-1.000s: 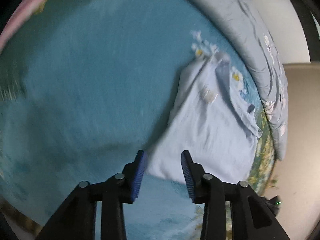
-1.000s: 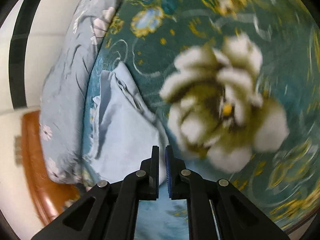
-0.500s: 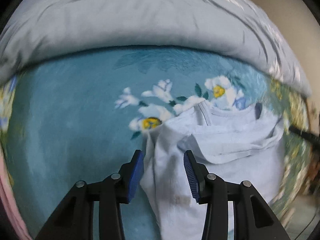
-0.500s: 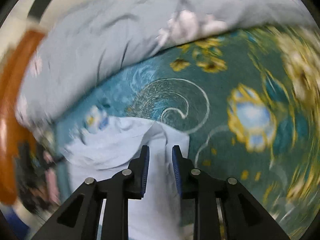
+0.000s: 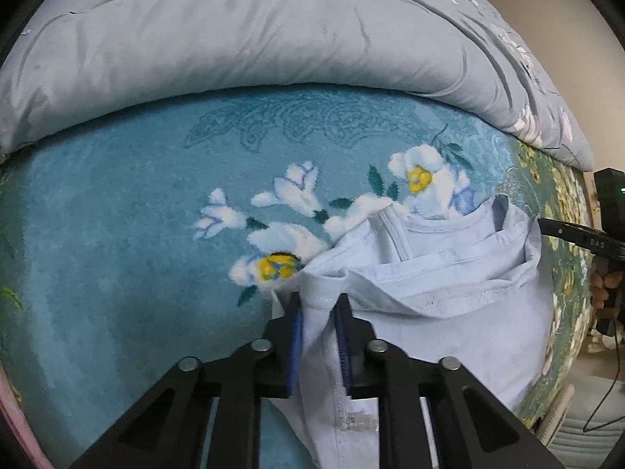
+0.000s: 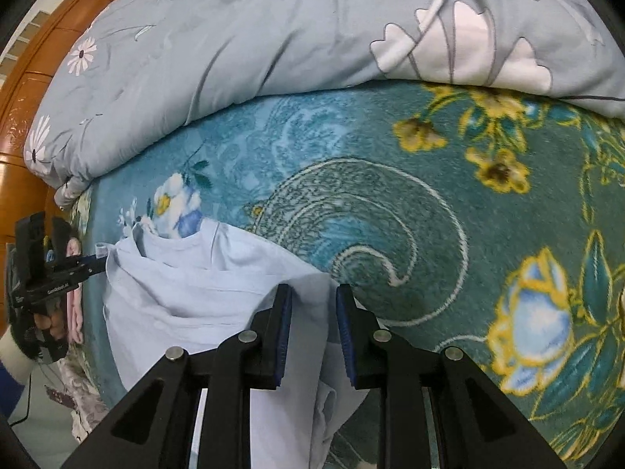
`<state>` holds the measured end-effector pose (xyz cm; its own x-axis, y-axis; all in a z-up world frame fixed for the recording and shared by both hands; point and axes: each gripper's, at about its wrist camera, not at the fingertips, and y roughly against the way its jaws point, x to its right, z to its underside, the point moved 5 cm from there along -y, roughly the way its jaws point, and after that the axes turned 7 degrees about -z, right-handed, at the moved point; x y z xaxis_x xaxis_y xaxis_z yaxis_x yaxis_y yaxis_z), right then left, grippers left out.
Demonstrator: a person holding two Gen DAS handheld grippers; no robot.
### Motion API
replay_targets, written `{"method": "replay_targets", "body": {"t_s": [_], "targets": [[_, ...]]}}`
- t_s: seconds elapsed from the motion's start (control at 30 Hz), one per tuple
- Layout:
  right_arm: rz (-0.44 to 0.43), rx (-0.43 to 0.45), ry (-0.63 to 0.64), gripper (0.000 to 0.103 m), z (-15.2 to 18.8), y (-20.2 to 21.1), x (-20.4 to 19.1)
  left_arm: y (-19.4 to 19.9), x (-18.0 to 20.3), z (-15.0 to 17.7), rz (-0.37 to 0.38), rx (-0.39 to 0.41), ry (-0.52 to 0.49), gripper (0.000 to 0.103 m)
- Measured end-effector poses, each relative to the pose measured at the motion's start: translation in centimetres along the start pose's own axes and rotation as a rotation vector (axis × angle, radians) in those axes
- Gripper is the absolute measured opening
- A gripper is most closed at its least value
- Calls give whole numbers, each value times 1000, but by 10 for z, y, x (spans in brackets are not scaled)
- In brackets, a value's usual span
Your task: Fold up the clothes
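A plush teal blanket with woven white and yellow flowers (image 5: pixel 117 242) covered the bed, its pile soft and slightly fuzzy, with pale scroll patterns running toward 3 o'clock in the right wrist view. A puffy grey-blue quilt printed with white blossoms (image 5: pixel 242 35) lay bunched along 12 o'clock, and a glossy orange-brown wooden headboard (image 6: pixel 35 90) showed at 10 o'clock. The thin, pale blue cotton T-shirt (image 5: pixel 461 297), creased and partly folded, lay on the blanket at 5 o'clock in the left view. The left claw (image 5: pixel 319 336) was clenched on a stitched edge of it. The right claw (image 6: pixel 312 332) straddled another fold, fingers parted with cloth between them, not pinching.
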<state>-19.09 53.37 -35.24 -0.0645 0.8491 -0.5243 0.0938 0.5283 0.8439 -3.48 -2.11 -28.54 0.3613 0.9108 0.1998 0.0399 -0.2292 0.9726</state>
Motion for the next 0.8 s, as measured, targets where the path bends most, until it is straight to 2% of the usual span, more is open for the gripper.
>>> {"method": "replay_targets", "body": {"t_s": [0.07,0.13,0.27,0.43,0.53,0.8], "targets": [[-26,7,-20,7,1,3,0,6,-2,2,32,4,12,3],[-58,36,-49,4,2,9,0,11,-3,3,64,17,33,3],[-66,95,-120,4,4,24,12,18,-16,-1,99,59,117,3],[-52,101,-200,4,6,22,31,-7,-32,-3,85,18,210,3],[-38,96,-221,4,7,20,37,-21,-31,-7,74,8,233,3],[-9,84,-222,4,7,17,41,-17,-40,-3,72,-16,253,5]]}}
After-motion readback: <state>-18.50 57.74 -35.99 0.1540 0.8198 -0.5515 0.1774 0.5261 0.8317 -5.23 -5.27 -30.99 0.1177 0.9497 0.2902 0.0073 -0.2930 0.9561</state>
